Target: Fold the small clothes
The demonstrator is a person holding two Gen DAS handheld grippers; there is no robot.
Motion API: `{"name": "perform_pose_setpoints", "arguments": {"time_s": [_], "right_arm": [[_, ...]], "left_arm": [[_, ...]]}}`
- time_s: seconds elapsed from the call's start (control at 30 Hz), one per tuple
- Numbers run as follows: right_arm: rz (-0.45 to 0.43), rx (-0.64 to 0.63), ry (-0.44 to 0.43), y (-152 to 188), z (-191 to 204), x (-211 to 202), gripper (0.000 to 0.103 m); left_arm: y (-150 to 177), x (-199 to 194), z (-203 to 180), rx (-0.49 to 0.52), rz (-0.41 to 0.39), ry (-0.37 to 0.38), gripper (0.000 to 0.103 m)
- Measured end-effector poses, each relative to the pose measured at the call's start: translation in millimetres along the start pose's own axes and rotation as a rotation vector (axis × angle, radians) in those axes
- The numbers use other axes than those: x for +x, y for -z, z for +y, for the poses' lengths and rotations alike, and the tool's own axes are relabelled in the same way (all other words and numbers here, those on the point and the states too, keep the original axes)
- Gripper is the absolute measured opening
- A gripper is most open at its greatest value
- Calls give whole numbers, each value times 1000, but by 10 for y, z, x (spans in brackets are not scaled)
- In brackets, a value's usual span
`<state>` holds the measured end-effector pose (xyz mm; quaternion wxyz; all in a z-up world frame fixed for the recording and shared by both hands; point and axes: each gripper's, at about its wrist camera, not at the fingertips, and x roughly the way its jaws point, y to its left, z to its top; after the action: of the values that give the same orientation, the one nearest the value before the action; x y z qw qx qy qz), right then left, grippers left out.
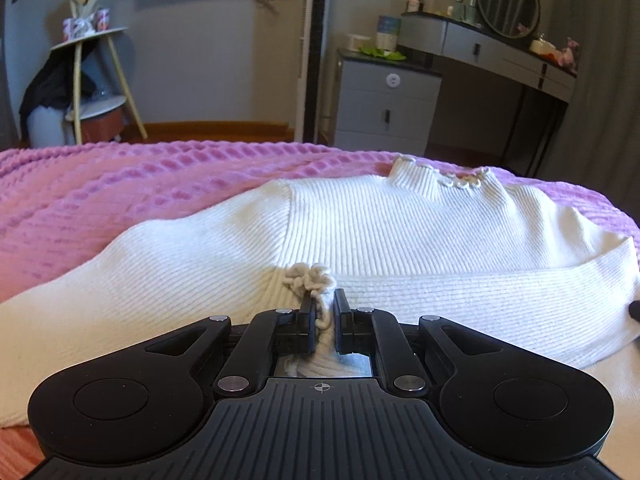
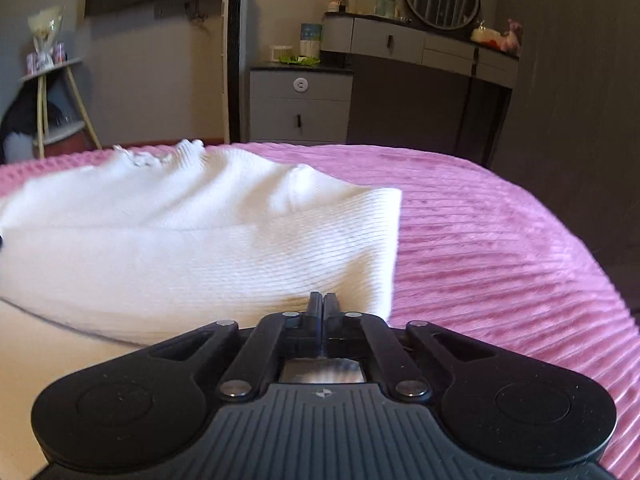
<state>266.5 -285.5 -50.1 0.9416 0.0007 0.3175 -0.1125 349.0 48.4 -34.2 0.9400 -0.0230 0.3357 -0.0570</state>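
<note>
1. The jaws of the left gripper (image 1: 324, 304) are pinched on a looped, frilly cuff (image 1: 308, 278) of the white sweater (image 1: 380, 224), with knit fabric filling the narrow gap between them, at the lower centre of the left wrist view.
2. The jaws of the right gripper (image 2: 323, 303) are pressed together at the lower centre of the right wrist view, their tips at the near edge of the sweater (image 2: 200, 248); whether fabric is caught between them cannot be told.
3. The sweater lies flat on a pink blanket (image 1: 120, 200), spanning the middle of the left wrist view, its frilled collar (image 1: 444, 178) at the far side.
4. In the right wrist view the sweater fills the left half, the blanket (image 2: 500, 240) the right half.
5. A grey dressing table (image 1: 480, 44) with a round mirror (image 1: 506, 0) stands at the upper right.
</note>
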Motion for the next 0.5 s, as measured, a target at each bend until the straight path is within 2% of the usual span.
{"name": "perform_pose_setpoints", "arguments": {"time_s": [0.1,0.13,0.3,0.4,0.5], "right_arm": [[3,-11,28,-3,-38,35,0],[4,-5,36,-4,-41,47,0],[25,-1,43,-76,-65,26,0],[-2,-16,1,-106,-7,-150,3],[-35,-42,-68,-161,134,-239,5]], "left_arm": [[-12,14,-8,11,8,-8,12],[-13,3,-4,11,11,-12,17],[35,-232,123,-4,-18,-10,24],[30,-305,191,-42,-27,25,24],[8,-251,123,-42,-2,52,26]]}}
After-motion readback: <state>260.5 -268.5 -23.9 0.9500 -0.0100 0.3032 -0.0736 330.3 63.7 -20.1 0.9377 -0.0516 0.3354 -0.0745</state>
